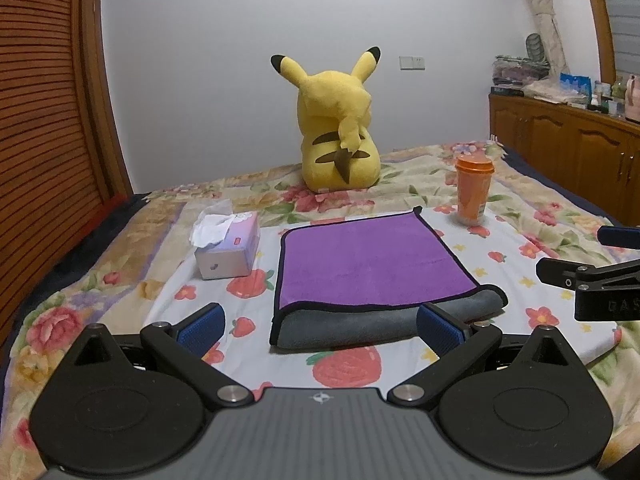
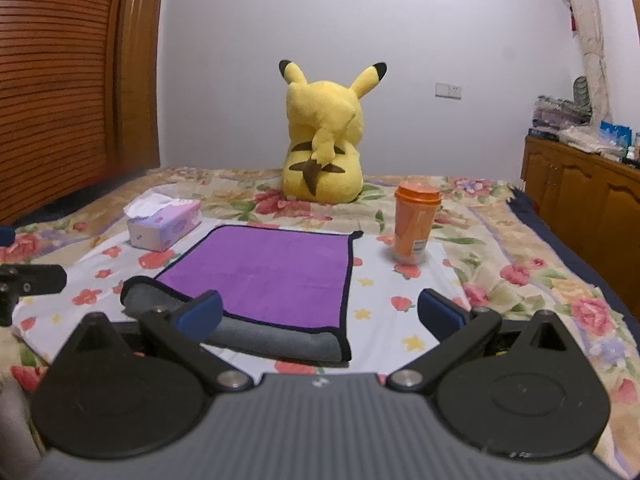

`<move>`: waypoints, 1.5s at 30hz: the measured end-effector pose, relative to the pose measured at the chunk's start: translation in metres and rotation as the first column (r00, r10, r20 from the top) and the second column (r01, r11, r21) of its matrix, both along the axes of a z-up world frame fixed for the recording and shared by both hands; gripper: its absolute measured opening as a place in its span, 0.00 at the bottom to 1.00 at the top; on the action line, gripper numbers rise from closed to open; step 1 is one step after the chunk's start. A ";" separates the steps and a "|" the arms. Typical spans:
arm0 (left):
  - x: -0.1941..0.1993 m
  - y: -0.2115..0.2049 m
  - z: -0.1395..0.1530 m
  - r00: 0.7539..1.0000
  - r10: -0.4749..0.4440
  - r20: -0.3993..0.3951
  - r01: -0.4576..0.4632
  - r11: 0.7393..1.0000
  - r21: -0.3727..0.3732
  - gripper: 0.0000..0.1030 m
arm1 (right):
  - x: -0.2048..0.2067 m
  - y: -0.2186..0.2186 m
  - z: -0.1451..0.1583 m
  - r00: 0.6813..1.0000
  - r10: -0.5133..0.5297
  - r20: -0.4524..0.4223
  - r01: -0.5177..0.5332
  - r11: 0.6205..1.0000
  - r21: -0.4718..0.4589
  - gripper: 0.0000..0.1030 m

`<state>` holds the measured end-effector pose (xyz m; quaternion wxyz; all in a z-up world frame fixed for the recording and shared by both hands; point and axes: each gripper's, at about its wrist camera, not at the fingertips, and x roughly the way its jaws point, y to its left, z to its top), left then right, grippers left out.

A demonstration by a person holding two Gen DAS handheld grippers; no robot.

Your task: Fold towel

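A purple towel (image 1: 368,260) with black trim and a grey underside lies folded on the flowered bed sheet, its grey folded edge nearest me. It also shows in the right wrist view (image 2: 276,272). My left gripper (image 1: 320,330) is open, just short of the towel's near grey edge, and holds nothing. My right gripper (image 2: 320,314) is open and empty, in front of the towel's near right corner. The right gripper's fingers (image 1: 560,272) show at the right edge of the left wrist view.
A yellow Pikachu plush (image 1: 340,132) sits at the back of the bed. A tissue box (image 1: 228,248) stands left of the towel, an orange lidded cup (image 1: 474,188) to its right. A wooden cabinet (image 1: 568,148) lines the right wall, a wooden door (image 1: 44,92) the left.
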<state>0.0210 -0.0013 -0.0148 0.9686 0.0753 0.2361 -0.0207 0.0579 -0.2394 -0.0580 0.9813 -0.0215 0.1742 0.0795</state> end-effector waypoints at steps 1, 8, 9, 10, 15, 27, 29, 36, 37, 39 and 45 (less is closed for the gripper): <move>0.001 0.000 0.000 1.000 0.000 -0.003 0.000 1.000 0.001 1.00 | 0.002 0.000 0.000 1.000 0.005 -0.007 -0.005 1.000 0.004 1.00; 0.018 0.001 -0.001 1.000 -0.005 -0.020 0.006 1.000 0.021 1.00 | 0.017 0.001 -0.001 0.999 0.040 -0.026 -0.040 0.999 0.010 1.00; 0.021 0.002 -0.001 1.000 -0.005 -0.023 0.006 1.000 0.022 1.00 | 0.020 0.001 -0.001 0.999 0.043 -0.029 -0.043 0.999 0.009 1.00; 0.024 0.003 -0.001 1.000 -0.006 -0.026 0.007 1.000 0.022 1.00 | 0.024 0.001 -0.001 0.998 0.046 -0.032 -0.045 0.999 0.008 1.00; 0.040 0.007 -0.001 0.999 -0.013 -0.045 0.014 1.000 0.020 1.00 | 0.036 0.001 -0.003 0.997 0.057 -0.047 -0.056 0.998 0.010 1.00; 0.082 0.013 -0.008 0.995 -0.034 -0.093 0.037 0.999 0.026 1.00 | 0.069 0.002 -0.009 0.993 0.094 -0.074 -0.094 0.996 0.009 1.00; 0.088 0.016 -0.009 0.994 -0.036 -0.101 0.039 0.999 0.026 1.00 | 0.075 0.000 -0.011 0.992 0.095 -0.083 -0.094 0.995 0.014 1.00; 0.110 0.023 -0.014 0.991 -0.050 -0.124 0.054 0.998 0.033 1.00 | 0.090 0.000 -0.014 0.990 0.109 -0.088 -0.106 0.994 0.033 1.00; 0.113 0.024 -0.015 0.990 -0.052 -0.131 0.057 0.998 0.034 1.00 | 0.093 0.001 -0.014 0.990 0.112 -0.089 -0.109 0.993 0.034 1.00; 0.120 0.026 -0.017 0.988 -0.058 -0.145 0.064 0.997 0.035 1.00 | 0.096 -0.001 -0.016 0.989 0.114 -0.092 -0.111 0.993 0.037 1.00; 0.136 0.032 -0.025 0.979 -0.072 -0.190 0.077 0.997 0.017 0.98 | 0.107 -0.004 -0.022 0.986 0.113 -0.123 -0.108 0.993 0.047 1.00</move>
